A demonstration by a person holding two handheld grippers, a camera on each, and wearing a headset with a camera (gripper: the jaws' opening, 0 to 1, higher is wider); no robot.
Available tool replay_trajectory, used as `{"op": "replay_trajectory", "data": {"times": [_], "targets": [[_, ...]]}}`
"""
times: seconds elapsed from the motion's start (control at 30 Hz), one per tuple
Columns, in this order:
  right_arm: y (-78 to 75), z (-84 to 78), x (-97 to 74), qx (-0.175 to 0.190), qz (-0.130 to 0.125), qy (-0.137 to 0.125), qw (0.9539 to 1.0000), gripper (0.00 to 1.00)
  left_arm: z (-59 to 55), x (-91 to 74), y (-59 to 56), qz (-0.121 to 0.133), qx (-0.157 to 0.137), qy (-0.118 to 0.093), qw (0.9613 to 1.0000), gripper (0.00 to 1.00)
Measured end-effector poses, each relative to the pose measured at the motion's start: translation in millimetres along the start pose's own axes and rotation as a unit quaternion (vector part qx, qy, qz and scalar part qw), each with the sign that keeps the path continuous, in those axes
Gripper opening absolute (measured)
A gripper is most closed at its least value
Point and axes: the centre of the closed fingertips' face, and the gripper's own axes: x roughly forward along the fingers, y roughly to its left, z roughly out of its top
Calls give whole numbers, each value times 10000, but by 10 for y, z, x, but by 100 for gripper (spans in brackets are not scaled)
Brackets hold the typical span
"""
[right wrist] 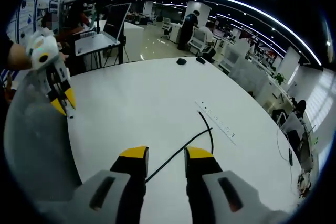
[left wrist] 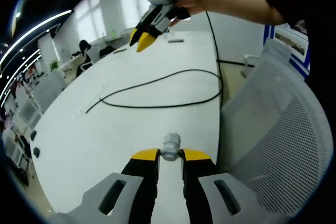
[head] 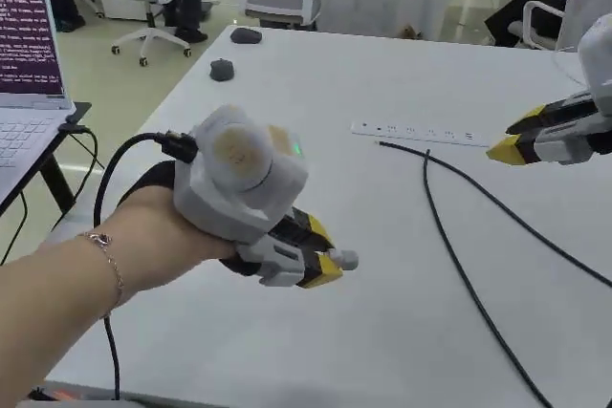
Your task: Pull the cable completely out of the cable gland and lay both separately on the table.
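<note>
Cable is already free of the cable gland and lies in a loose curve on the table, so I'd say only the gland is left to set down, well apart from it. Left gripper is clenched on the gland, held low over the near table with jaws pointing across it; right gripper is released, empty, raised above the cable
</note>
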Motion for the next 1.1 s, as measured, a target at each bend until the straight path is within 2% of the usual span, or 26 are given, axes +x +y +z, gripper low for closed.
{"op": "replay_trajectory", "data": {"times": [0.07, 0.13, 0.2, 0.23, 0.3, 0.33, 0.37, 0.4, 0.43, 0.5, 0.53, 0.6, 0.67, 0.73, 0.8, 0.83, 0.93, 1.0, 1.03, 1.1], "targets": [[143, -56, -137, 94, 11, -100, 9999, 27, -65, 97, -36, -170, -70, 39, 9998, 17], [380, -117, -300, 420, 19, -285, 9987, 27, -141, 211, -38, -171, -113, 134, 9997, 17], [626, -191, -410, 738, -39, -543, 9958, 25, -291, 323, -25, -196, 112, 434, 9988, 17], [750, -267, -443, 713, 15, -491, 9962, 25, -338, 379, -25, -236, 121, 465, 9986, 17], [969, -427, -502, 851, -32, -396, 9956, 26, -450, 495, -33, -375, 75, 542, 9978, 17], [1115, -517, -529, 966, 64, -312, 9948, 28, -532, 561, -56, -515, 25, 656, 9965, 17], [1201, -569, -549, 1029, 124, -263, 9943, 30, -570, 613, -51, -567, 43, 687, 9960, 17], [1251, -632, -592, 1160, 67, -253, 9929, 31, -611, 654, -55, -629, 78, 734, 9953, 17], [1264, -643, -604, 1220, 49, -268, 9922, 31, -651, 701, -57, -645, -139, 817, 9945, 17], [1298, -685, -665, 1524, -80, -326, 9877, 31, -656, 781, -13, -617, -242, 705, 9953, 17], [1321, -698, -696, 1528, -58, -350, 9876, 32, -672, 804, -16, -661, -302, 706, 9949, 17], [1295, -730, -744, 1603, -216, -347, 9862, 32, -737, 859, -30, -726, -252, 761, 9941, 17], [1232, -758, -792, 1687, -399, -351, 9842, 31, -839, 905, -31, -792, -60, 896, 9928, 17], [1198, -776, -827, 1836, -473, -378, 9811, 31, -928, 935, -39, -858, 53, 985, 9914, 17], [1184, -781, -848, 1883, -500, -389, 9801, 31, -973, 939, -65, -944, 115, 1011, 9903, 17], [1177, -778, -851, 1884, -526, -396, 9799, 32, -906, 955, -32, -857, 224, 731, 9934, 17], [1172, -778, -867, 1896, -583, -371, 9794, 33, -990, 885, 4, -850, -13, 951, 9918, 22], [1179, -762, -855, 1893, -559, -375, 9796, 33, -921, 794, 20, -792, -165, 813, 9934, 28], [1181, -753, -832, 1881, -548, -351, 9800, 32, -900, 737, 21, -772, -199, 811, 9935, 32], [1188, -747, -803, 1832, -524, -310, 9812, 32, -812, 581, 11, -724, -277, 697, 9946, 34]]}}
